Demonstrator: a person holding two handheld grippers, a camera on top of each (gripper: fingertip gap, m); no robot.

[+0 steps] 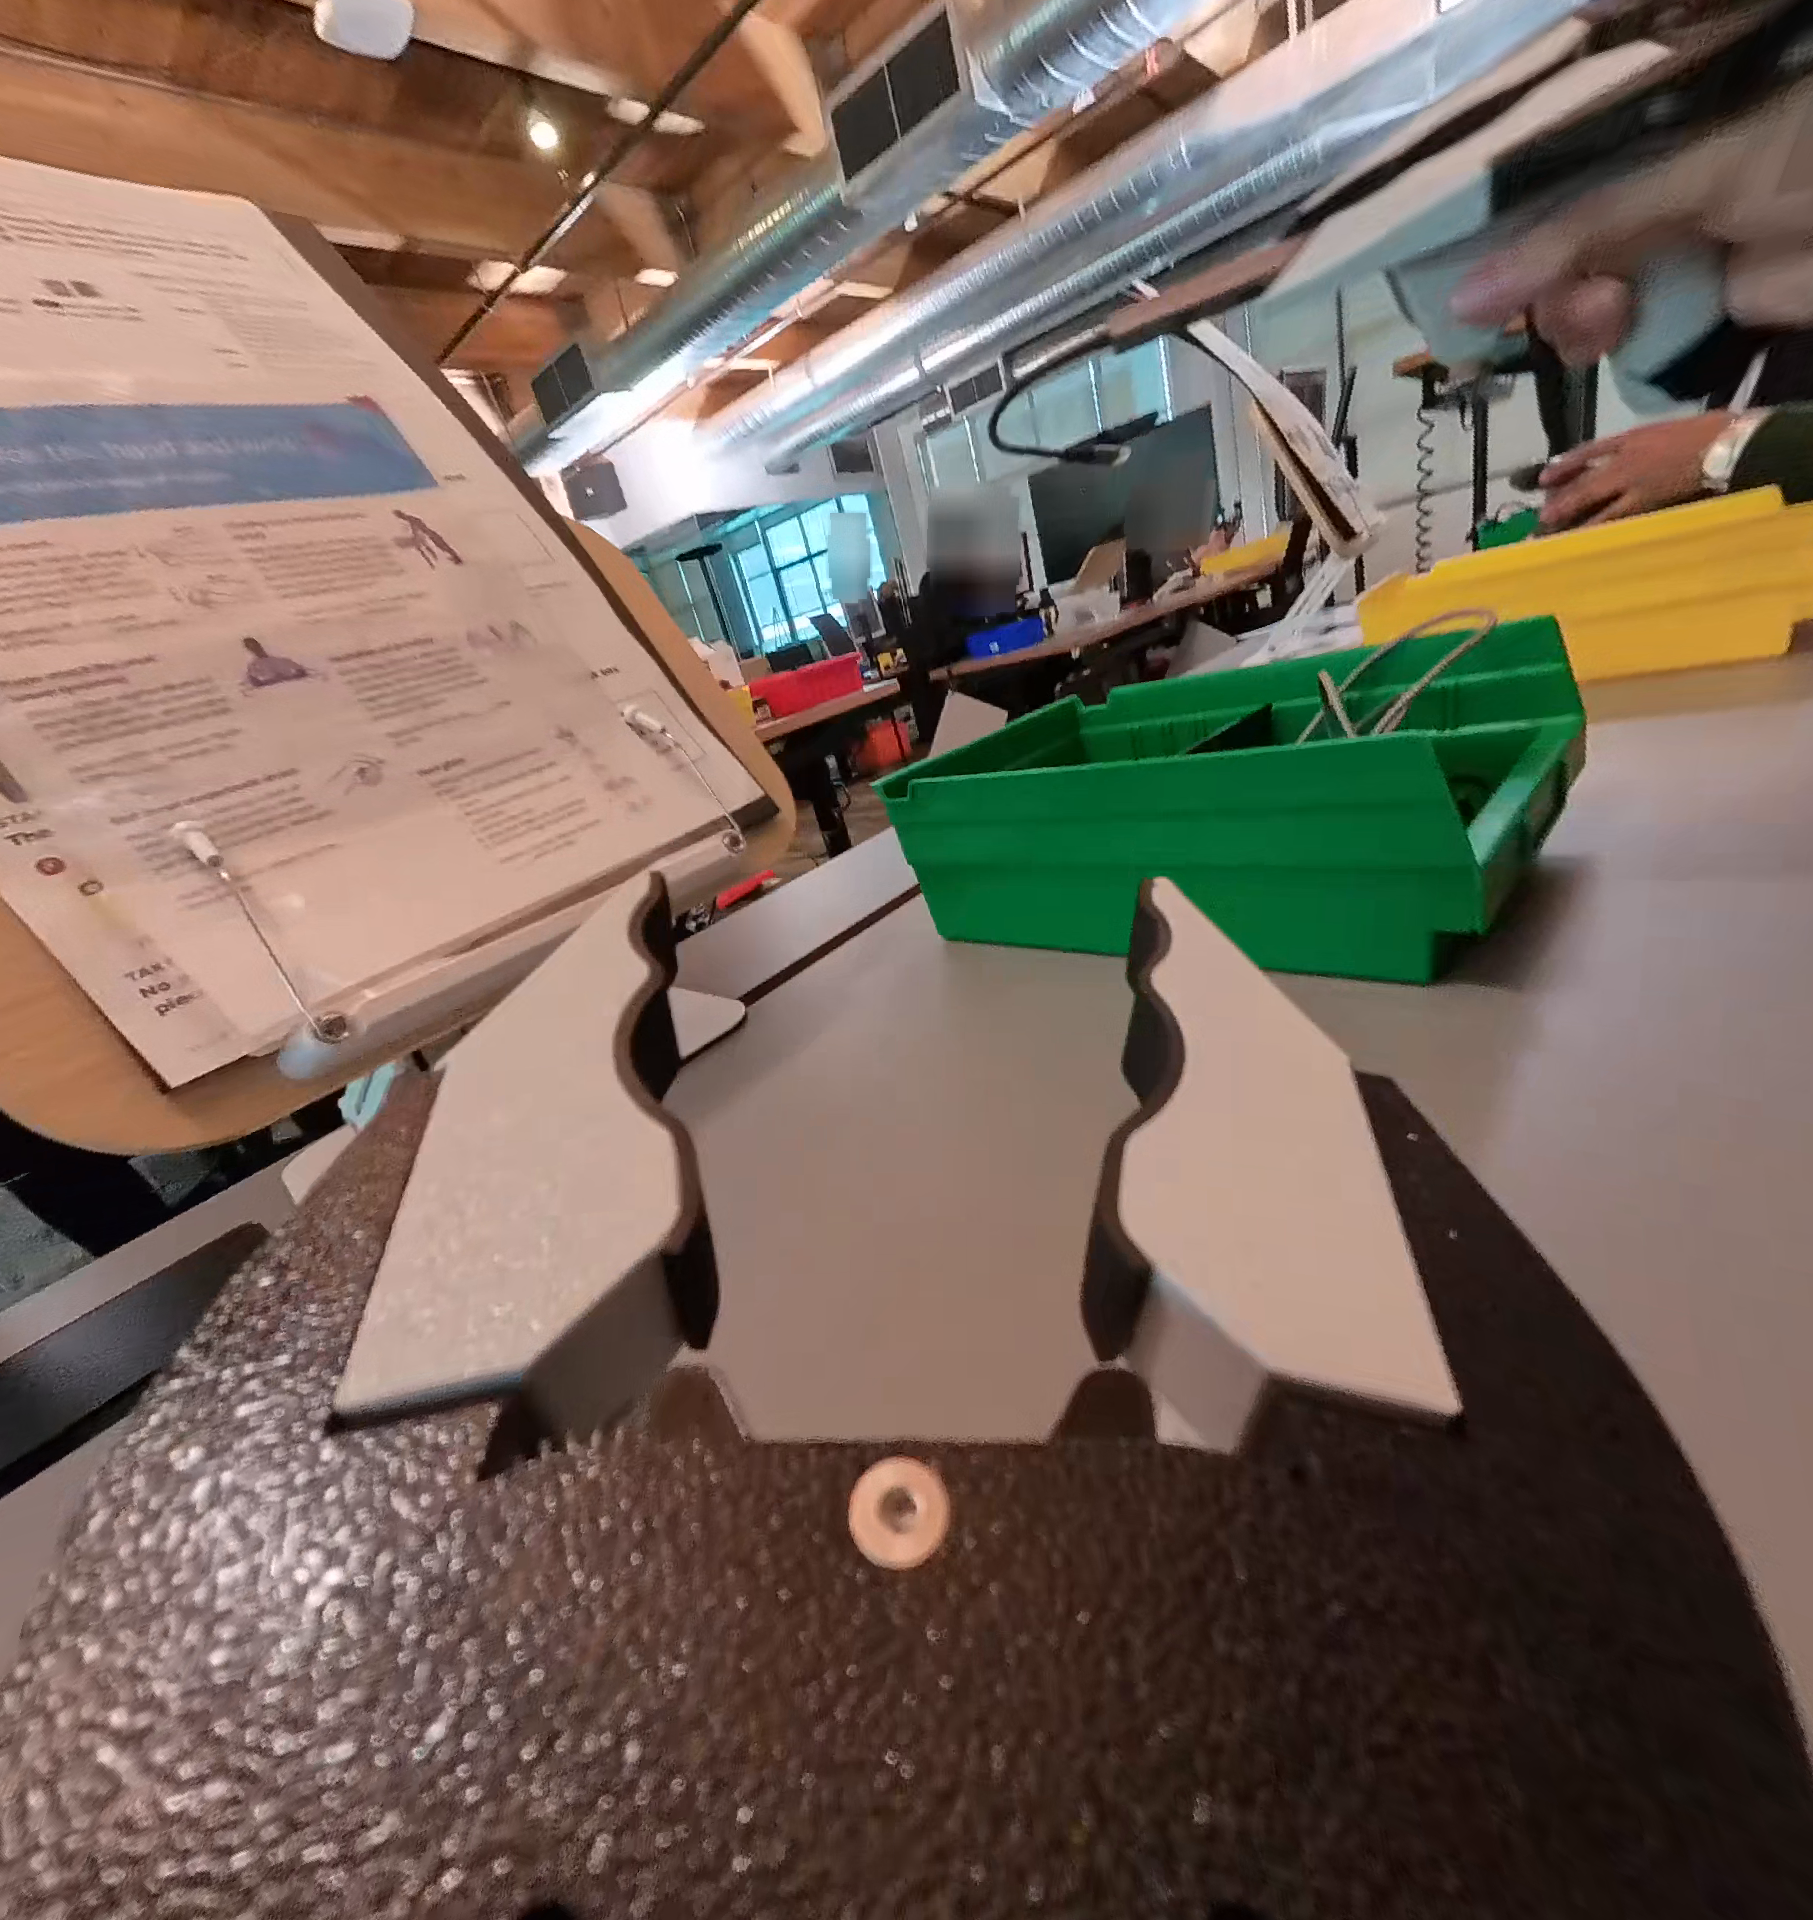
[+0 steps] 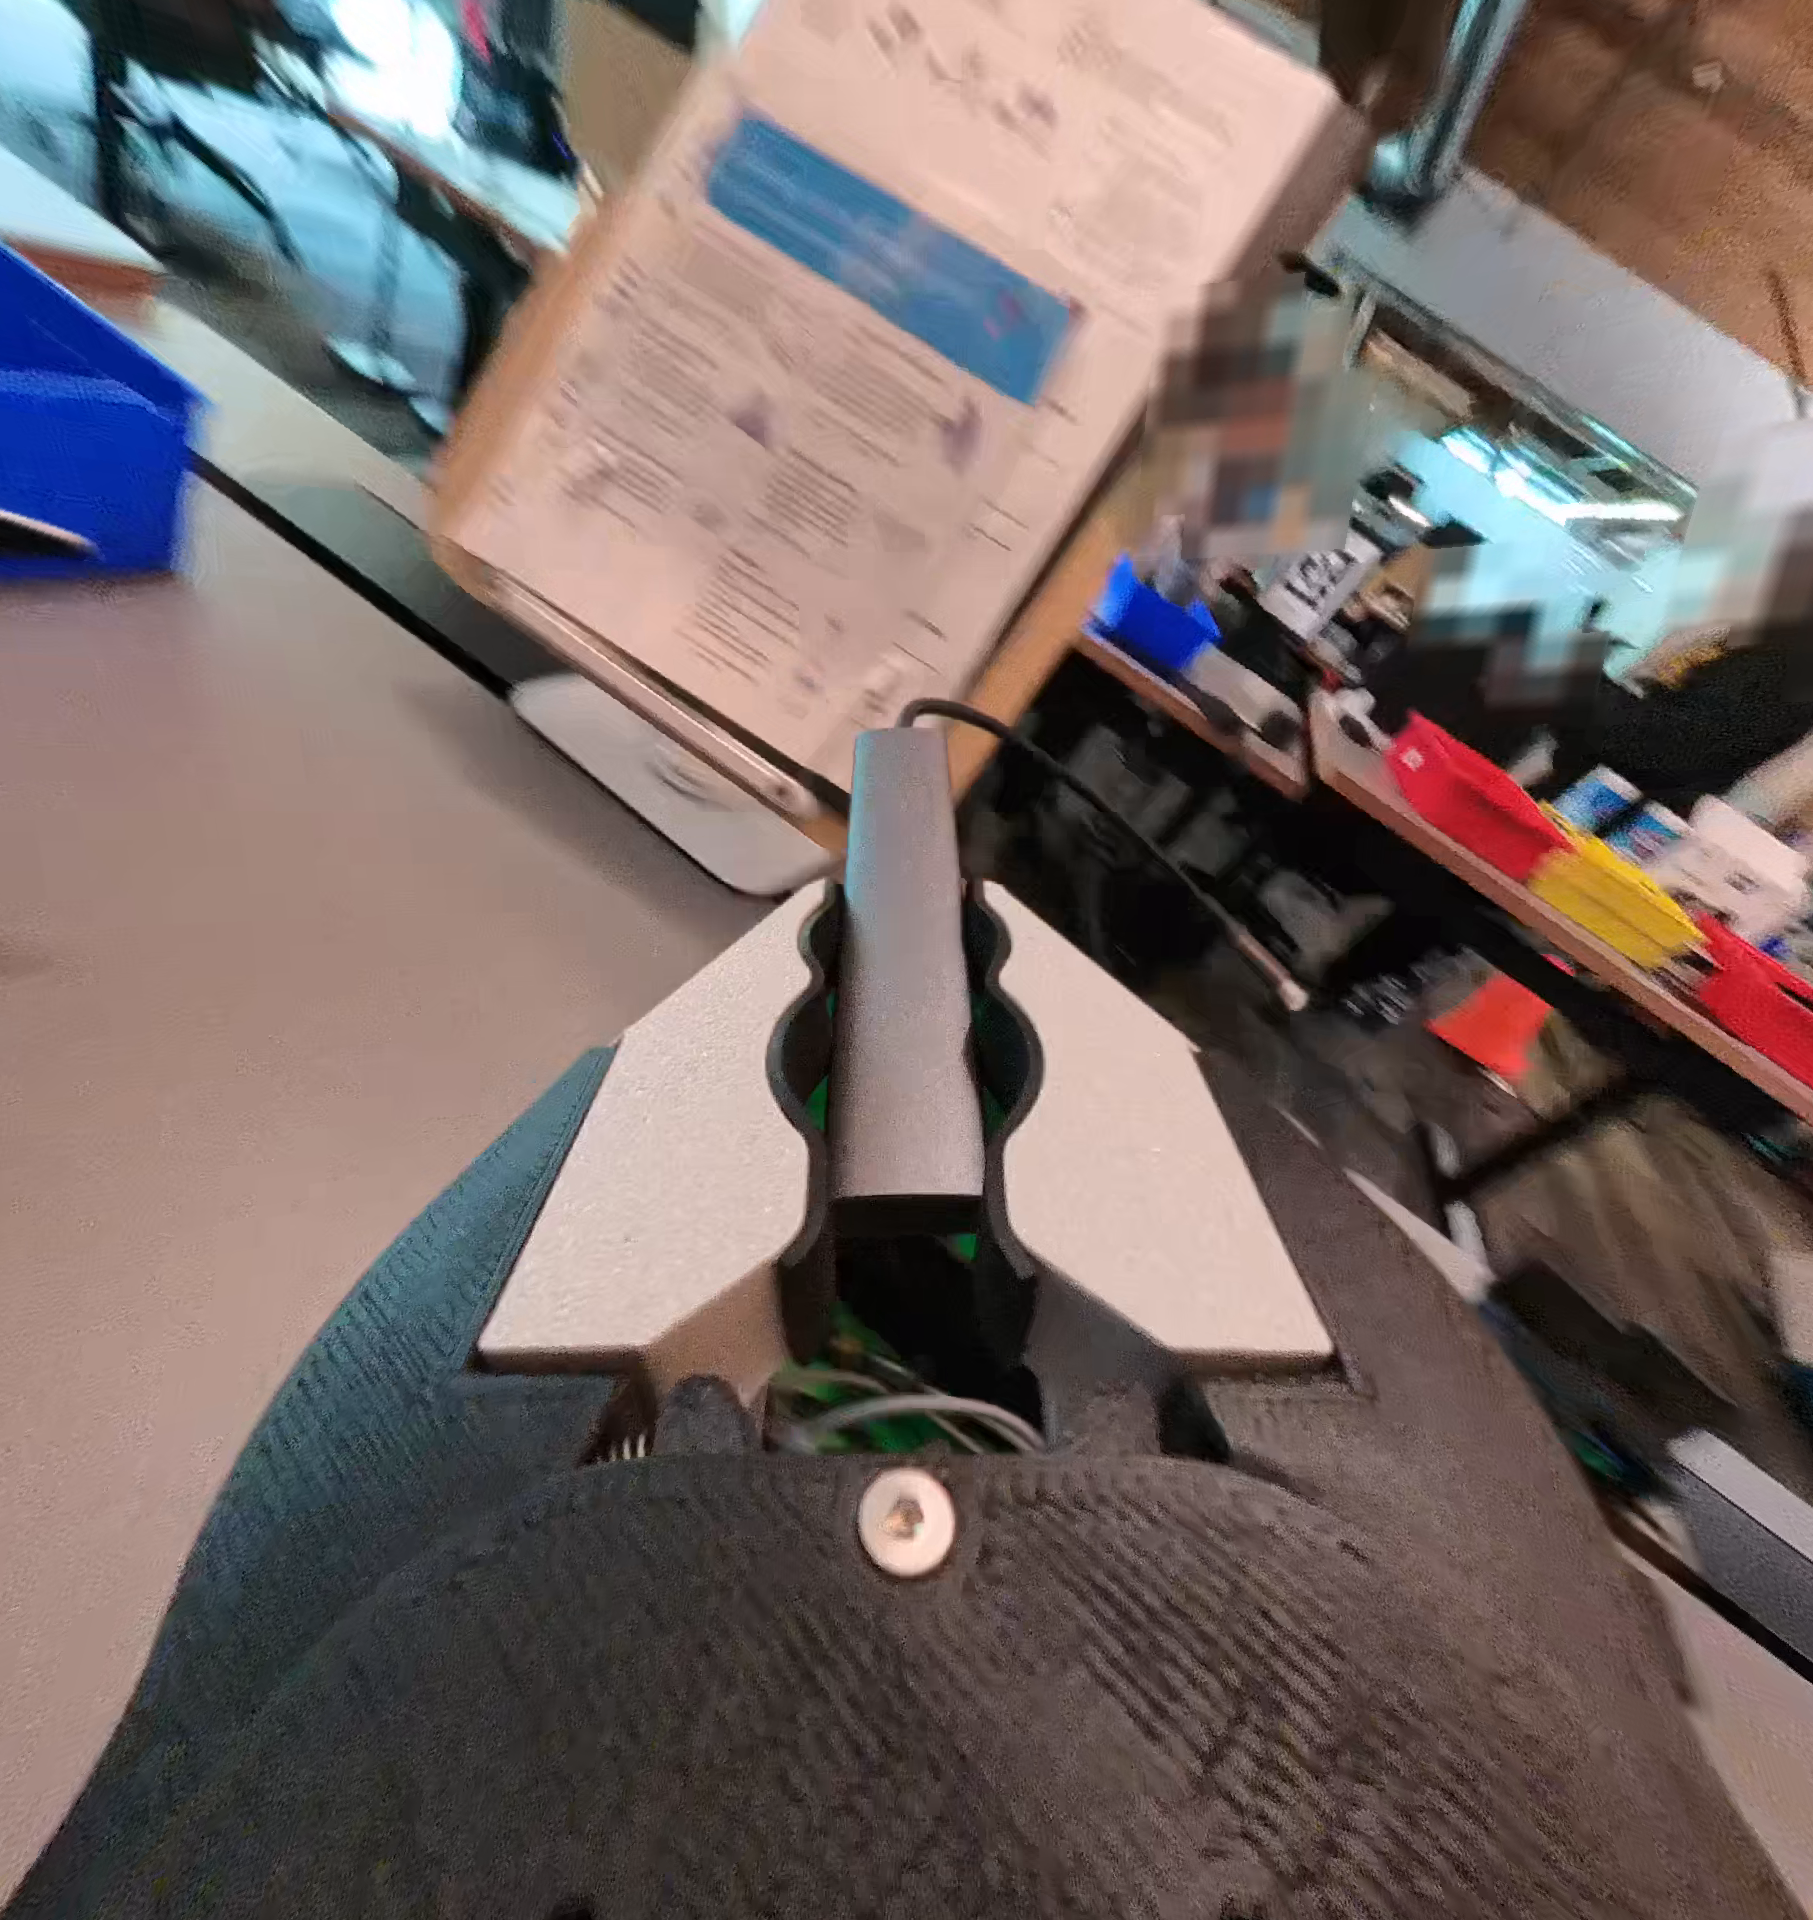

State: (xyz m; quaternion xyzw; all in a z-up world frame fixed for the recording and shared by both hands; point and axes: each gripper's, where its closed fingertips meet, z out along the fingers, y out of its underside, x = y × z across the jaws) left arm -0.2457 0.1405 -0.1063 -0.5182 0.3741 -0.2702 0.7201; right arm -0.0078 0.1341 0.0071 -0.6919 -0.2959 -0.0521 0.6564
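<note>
Grey adapter [image 2: 904, 997] is sitting clamped in the right claw [image 2: 902, 904], wanting a steady grip; the left claw [image 1: 907, 914] is gaping empty short of the green bin [image 1: 1193, 831].

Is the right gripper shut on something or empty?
Shut on something: the right gripper clamps a slim dark grey metal bar-shaped device with a thin black cable at its far end.
</note>
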